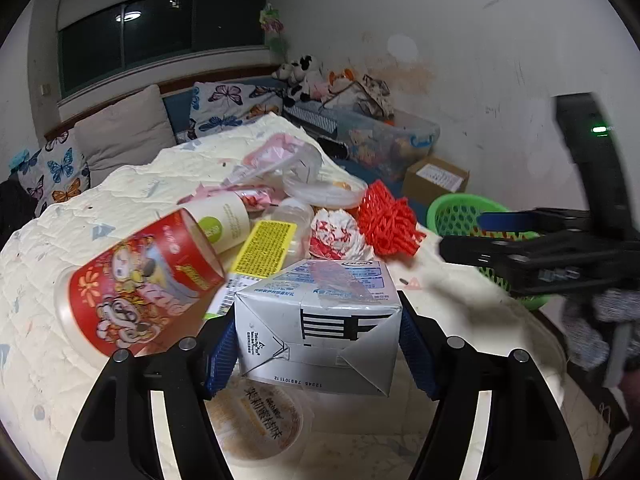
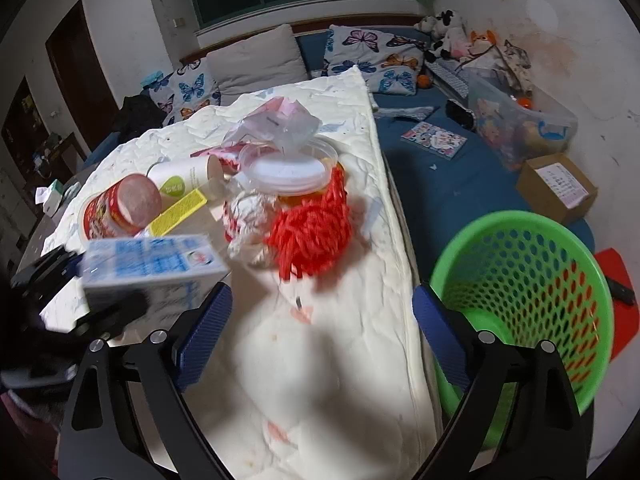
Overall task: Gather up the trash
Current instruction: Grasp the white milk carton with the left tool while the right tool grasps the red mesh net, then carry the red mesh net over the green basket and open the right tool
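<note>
Here, on a bed, a folded cream quilt [image 2: 352, 240] carries a heap of litter, with a green perforated basket [image 2: 528, 280] standing just off its right edge, beside the blue bedsheet [image 2: 440, 184]. Butterfly-print pillows [image 2: 376, 56] and stuffed toys [image 2: 444, 32] line the far wall under a dark window, and a clear storage bin [image 2: 520, 128] and a small cardboard box [image 2: 556, 188] lie to the right. In the heap, a red printed cup [image 1: 140, 288] lies on its side, a white paper tube [image 1: 228, 220] behind it, a yellow label [image 1: 266, 248] just beside them. A clear lidded tub [image 2: 288, 168] with a crumpled plastic bag [image 2: 276, 124] on top sits at the back, a wad of red netting [image 2: 312, 232] against it and a crumpled red-and-white wrapper [image 2: 248, 224] touching the netting. The left gripper [image 1: 316, 336] is clamped on a white-and-blue milk carton [image 1: 316, 320], its blue pads [image 1: 220, 344] pressed to both sides, the carton lifted above a round sealed cup lid [image 1: 260, 416] on the quilt. The right gripper [image 2: 322, 324] hangs with its fingers spread wide and nothing between them, over bare quilt, its right finger in front of the basket. A small dark scrap [image 2: 298, 302] lies on the quilt just ahead of it.
</note>
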A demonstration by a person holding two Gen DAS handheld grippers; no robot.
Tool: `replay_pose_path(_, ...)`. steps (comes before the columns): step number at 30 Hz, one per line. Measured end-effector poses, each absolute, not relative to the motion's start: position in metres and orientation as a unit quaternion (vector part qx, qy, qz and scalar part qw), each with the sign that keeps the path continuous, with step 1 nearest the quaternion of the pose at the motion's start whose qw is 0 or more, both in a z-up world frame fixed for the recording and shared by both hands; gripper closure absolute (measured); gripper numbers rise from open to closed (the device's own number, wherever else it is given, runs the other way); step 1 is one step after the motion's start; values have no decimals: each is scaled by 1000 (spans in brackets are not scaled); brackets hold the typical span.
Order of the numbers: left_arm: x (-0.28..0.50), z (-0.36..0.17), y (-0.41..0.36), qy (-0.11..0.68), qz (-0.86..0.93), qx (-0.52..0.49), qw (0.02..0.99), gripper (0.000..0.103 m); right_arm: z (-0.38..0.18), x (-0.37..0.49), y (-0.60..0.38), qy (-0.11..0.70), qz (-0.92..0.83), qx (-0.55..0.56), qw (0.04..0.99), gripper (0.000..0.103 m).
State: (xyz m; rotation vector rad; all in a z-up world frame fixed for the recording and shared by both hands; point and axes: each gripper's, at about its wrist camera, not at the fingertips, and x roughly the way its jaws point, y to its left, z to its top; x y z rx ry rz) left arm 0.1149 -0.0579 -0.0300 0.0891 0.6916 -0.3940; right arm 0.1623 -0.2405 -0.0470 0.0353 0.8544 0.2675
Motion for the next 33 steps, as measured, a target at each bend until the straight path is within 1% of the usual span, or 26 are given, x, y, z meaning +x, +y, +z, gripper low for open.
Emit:
replay_pose_path(7, 98, -11, -40, 314, -184, 13, 931, 35, -59, 193, -229, 422, 141, 12, 896, 19)
replay_pose_path(11, 89, -5, -31, 305, -181, 3, 935, 35, -66, 210, -229, 430, 137, 25, 892, 26)
replay_pose_path(13, 86, -1, -28, 300, -178, -1, 937, 35, -69, 218, -230, 437, 137, 34, 888, 28)
replay_pose_path(16, 82, 4, -23, 292, -177, -7, 940, 35, -77, 227, -232, 450, 143, 50, 880, 36)
replay_pose_path(18, 79, 8, -22, 286, -176, -9, 942, 35, -80, 231, -232, 458, 151, 61, 874, 44)
replay_pose_path(22, 76, 11, -23, 282, -176, -11, 943, 35, -79, 227, -234, 456, 159, 73, 872, 51)
replay_pose_path(26, 74, 12, -28, 281, -179, -10, 943, 35, -71, 218, -240, 446, 164, 80, 876, 54)
replay_pose_path(33, 66, 16, -40, 276, -192, -2, 942, 35, -55, 188, -253, 424, 159, 81, 888, 54)
